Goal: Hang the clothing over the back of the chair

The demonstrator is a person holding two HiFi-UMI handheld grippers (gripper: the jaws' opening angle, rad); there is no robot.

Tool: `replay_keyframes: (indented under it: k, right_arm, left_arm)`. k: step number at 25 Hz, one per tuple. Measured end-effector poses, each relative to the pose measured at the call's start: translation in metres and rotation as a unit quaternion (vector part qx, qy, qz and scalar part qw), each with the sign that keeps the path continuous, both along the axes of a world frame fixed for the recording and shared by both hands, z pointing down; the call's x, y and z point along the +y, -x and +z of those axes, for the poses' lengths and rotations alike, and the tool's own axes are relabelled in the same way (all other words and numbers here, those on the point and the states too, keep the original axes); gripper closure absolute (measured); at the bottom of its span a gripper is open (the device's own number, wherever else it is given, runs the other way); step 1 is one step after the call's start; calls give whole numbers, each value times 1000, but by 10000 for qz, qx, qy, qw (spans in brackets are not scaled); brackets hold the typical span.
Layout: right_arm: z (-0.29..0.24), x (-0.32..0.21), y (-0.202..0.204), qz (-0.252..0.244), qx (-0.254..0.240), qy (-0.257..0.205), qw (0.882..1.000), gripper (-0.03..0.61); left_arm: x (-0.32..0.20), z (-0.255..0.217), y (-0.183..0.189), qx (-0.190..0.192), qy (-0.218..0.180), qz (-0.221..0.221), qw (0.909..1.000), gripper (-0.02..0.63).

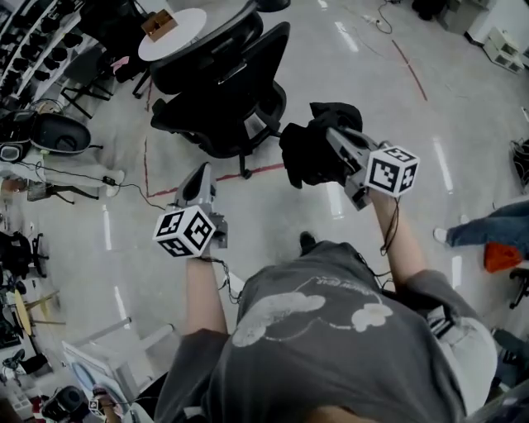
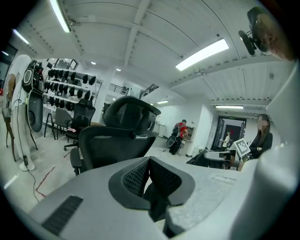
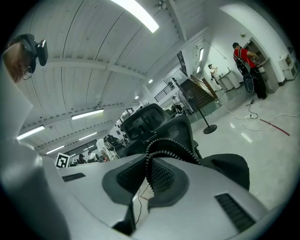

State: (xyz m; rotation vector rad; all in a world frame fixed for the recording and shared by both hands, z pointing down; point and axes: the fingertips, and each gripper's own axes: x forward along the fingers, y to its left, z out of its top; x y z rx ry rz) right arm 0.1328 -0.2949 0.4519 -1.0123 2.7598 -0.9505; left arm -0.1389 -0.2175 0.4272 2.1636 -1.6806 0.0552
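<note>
Right, starting at the upper left of the head view, we see a round white table (image 1: 183,25) with a small brown box (image 1: 159,24) on it. Thin cables (image 1: 74,177) trail across the pale, glossy floor (image 1: 397,83) below.

Just right of the table stands the black office chair (image 1: 219,99), with a curved back, padded seat and spoked base. Its back is bare. A red tape line (image 1: 264,171) runs on the floor beneath the base.

Lower down, left of centre, we have the left gripper (image 1: 202,170), a grey wedge with a black-and-white marker cube. Its ribbed dark pads are pressed together with nothing between them, and the chair back fills its own view straight ahead.

Moving right, the clothing (image 1: 310,157) hangs as a dark, soft, crumpled bundle just beside the chair's base. It is off the floor and not on the chair.

The right gripper (image 1: 330,133) has its jaws closed on the garment, and a beaded, zipper-like edge curls up between the pads. Nothing stands between that bundle and the chair.

At the far right edge, another person's leg in blue jeans (image 1: 492,225) shows, well apart from the chair.
</note>
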Motion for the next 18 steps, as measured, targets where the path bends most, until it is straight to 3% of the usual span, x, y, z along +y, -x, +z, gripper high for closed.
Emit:
replay_keyframes:
  k: [6,10,14,18]
  right_arm:
    - [-8,-50,-2,-17,111,-186,9998,580]
    - [-23,-80,1,8,217,-392,9990,580]
    - [-19,-109,-1,184,457,-311,9983,580]
    - [-25,-140,-2,398,399,-314,9979,580]
  left_arm:
    - [-32,-4,0,-20,-23,-168,9999,611]
    - [-50,-8,16,-54,-36,-353,9994,611]
    - [-69,-18,35,-173,-126,-516,9984,611]
    - [-92,-24,58,-158,-193,-633,9977,611]
